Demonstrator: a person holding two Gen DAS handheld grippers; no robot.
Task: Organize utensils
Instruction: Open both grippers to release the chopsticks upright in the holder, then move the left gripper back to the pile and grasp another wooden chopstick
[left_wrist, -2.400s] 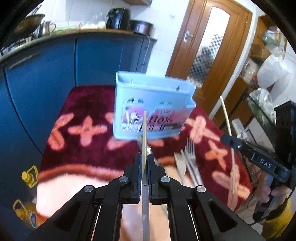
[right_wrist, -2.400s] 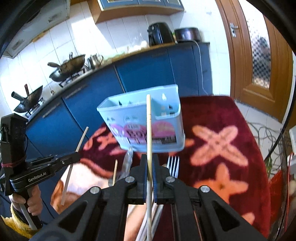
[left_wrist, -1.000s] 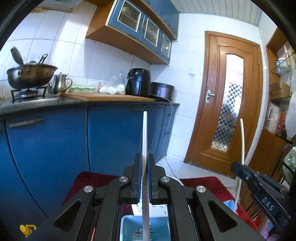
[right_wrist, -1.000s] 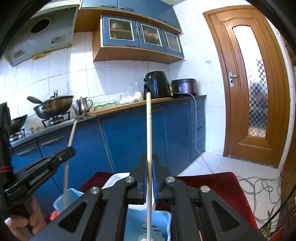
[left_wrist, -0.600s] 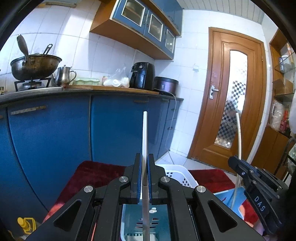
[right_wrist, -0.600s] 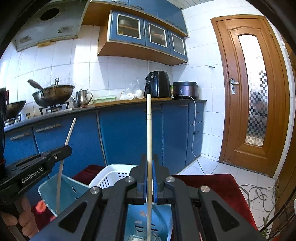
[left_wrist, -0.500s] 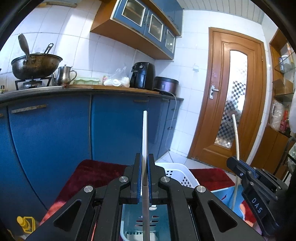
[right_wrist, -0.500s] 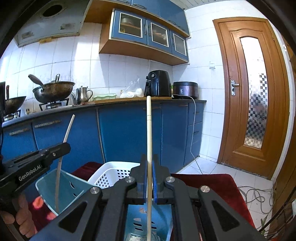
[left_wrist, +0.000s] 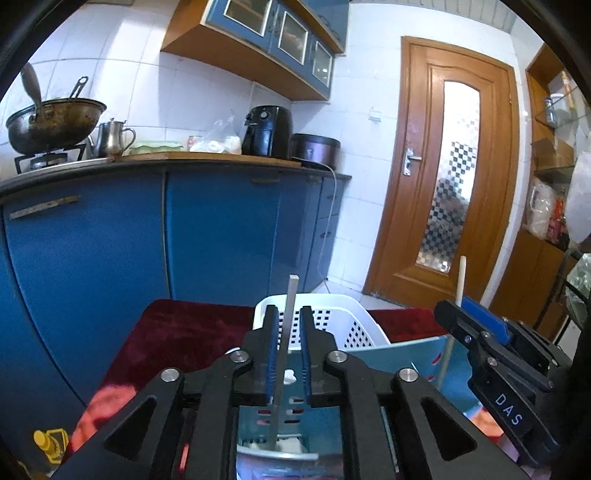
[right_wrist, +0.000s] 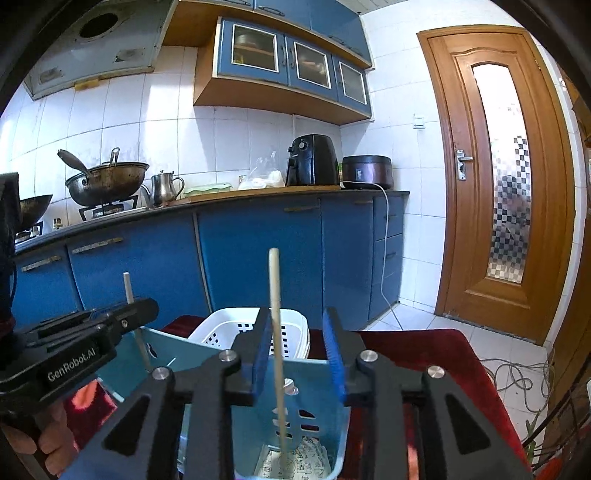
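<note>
My left gripper (left_wrist: 286, 325) is open above the light blue utensil holder (left_wrist: 406, 360). A pale chopstick (left_wrist: 284, 350) stands loose between its fingers, its lower end down in the holder. My right gripper (right_wrist: 297, 332) is open too, with a cream chopstick (right_wrist: 276, 325) standing free between its fingers inside the same holder (right_wrist: 314, 410). Each gripper shows in the other's view: the right one (left_wrist: 476, 332) at right, the left one (right_wrist: 110, 325) at left, each with its chopstick (right_wrist: 129, 295) sticking up past it.
A white perforated basket (left_wrist: 332, 325) stands behind the holder on the dark red flowered cloth (left_wrist: 177, 332). Blue cabinets (left_wrist: 147, 240) with a wok (left_wrist: 51, 122), kettle and air fryer lie behind. A wooden door (left_wrist: 450, 177) is at right. Cables (right_wrist: 517, 376) lie on the floor.
Both grippers have opened and let go of their chopsticks, which have dropped lower into the blue holder. Earlier both were shut on them above the holder.
</note>
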